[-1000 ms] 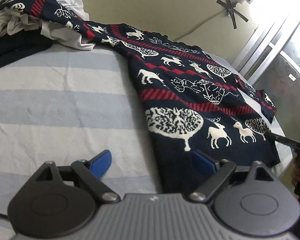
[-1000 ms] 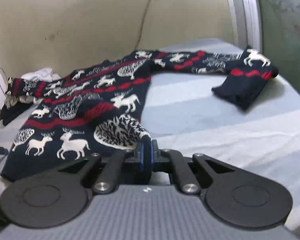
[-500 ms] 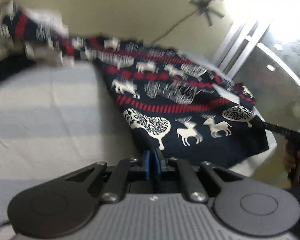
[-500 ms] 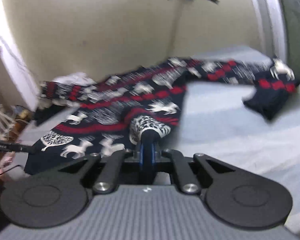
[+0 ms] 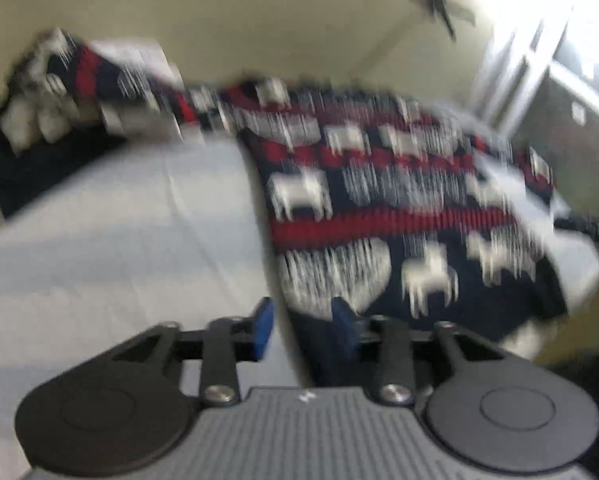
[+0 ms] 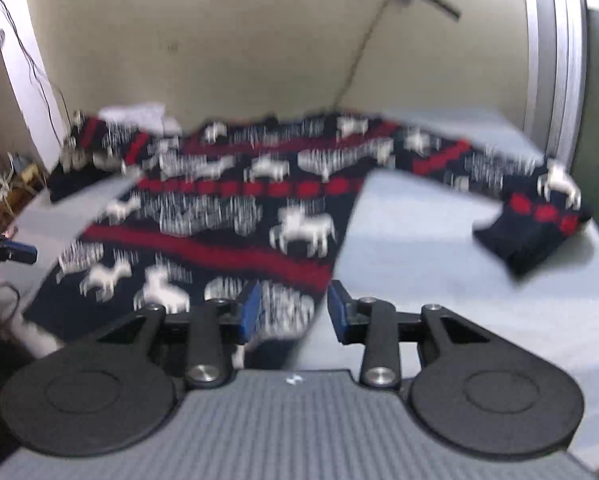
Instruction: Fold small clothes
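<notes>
A navy sweater with white deer and red stripes (image 5: pixel 379 216) lies spread flat on the striped bed, also in the right wrist view (image 6: pixel 227 216). My left gripper (image 5: pixel 301 330) is open, its blue pads either side of the sweater's bottom left corner. My right gripper (image 6: pixel 293 316) is open, its pads either side of the bottom right corner of the hem. One sleeve (image 6: pixel 531 216) lies out to the right, its cuff folded over. The other sleeve (image 5: pixel 99 80) reaches onto a clothes pile. Both views are motion blurred.
The bed has a pale blue and white striped sheet (image 5: pixel 119 248). A pile of white and dark clothes (image 5: pixel 31 136) sits at the far left by the wall. A glass door frame (image 5: pixel 511 64) stands to the right of the bed.
Both grippers were shut on the sweater's hem corners half a second ago; both have now opened and let the hem drop. The sweater has been pulled flatter and nearer.
</notes>
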`<move>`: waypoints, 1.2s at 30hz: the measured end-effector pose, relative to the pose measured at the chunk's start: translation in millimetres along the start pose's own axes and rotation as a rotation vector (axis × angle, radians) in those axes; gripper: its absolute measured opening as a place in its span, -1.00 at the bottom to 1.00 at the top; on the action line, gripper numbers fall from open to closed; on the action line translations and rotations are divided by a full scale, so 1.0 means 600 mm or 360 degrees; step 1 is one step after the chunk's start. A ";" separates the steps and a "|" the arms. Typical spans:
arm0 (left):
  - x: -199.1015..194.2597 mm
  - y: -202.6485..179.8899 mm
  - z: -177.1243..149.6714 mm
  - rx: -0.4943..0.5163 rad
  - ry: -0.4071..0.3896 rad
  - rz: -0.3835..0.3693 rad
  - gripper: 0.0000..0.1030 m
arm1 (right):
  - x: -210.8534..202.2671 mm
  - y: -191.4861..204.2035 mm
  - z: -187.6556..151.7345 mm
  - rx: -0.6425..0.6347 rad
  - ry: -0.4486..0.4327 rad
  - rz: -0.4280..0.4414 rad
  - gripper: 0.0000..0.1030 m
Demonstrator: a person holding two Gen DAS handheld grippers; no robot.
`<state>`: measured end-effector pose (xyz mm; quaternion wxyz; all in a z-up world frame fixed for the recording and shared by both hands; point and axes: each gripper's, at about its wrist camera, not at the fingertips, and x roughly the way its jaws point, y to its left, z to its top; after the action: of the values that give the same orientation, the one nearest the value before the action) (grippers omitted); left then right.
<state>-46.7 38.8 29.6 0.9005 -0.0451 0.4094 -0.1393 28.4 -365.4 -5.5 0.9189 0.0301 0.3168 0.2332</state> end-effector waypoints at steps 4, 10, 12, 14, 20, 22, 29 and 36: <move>0.025 -0.007 0.037 -0.0040 -0.0117 -0.0099 -0.26 | 0.054 0.020 0.018 0.0053 -0.0056 0.0173 -0.19; 0.076 0.028 0.056 -0.0048 -0.0026 0.0080 -0.20 | 0.175 0.094 0.066 0.0011 -0.0054 0.0332 -0.09; 0.058 0.076 0.081 -0.0206 -0.0112 0.0162 0.04 | 0.216 0.114 0.085 -0.0008 -0.0047 0.0399 -0.06; 0.030 0.132 0.108 -0.0408 -0.0252 0.0251 0.12 | 0.261 0.126 0.099 -0.0011 -0.0037 0.0480 -0.05; -0.024 0.300 0.176 -0.0899 -0.0519 0.0308 0.16 | 0.337 0.114 0.079 0.0084 0.0006 0.0459 -0.03; -0.017 0.342 0.188 -0.1025 -0.0525 0.0288 0.16 | 0.327 0.103 0.074 0.0136 -0.0029 0.0436 0.17; 0.001 0.421 0.197 -0.1277 -0.0583 0.0303 0.16 | 0.325 0.092 0.076 0.0192 0.0015 0.0501 0.17; 0.021 0.459 0.225 -0.1310 -0.0591 0.0318 0.16 | 0.336 0.094 0.078 0.0210 0.0029 0.0520 0.18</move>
<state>121.4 294.4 56.0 0.8748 -0.3833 0.2649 0.1329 172.3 -220.5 -71.2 0.8619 0.1393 0.3306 0.3583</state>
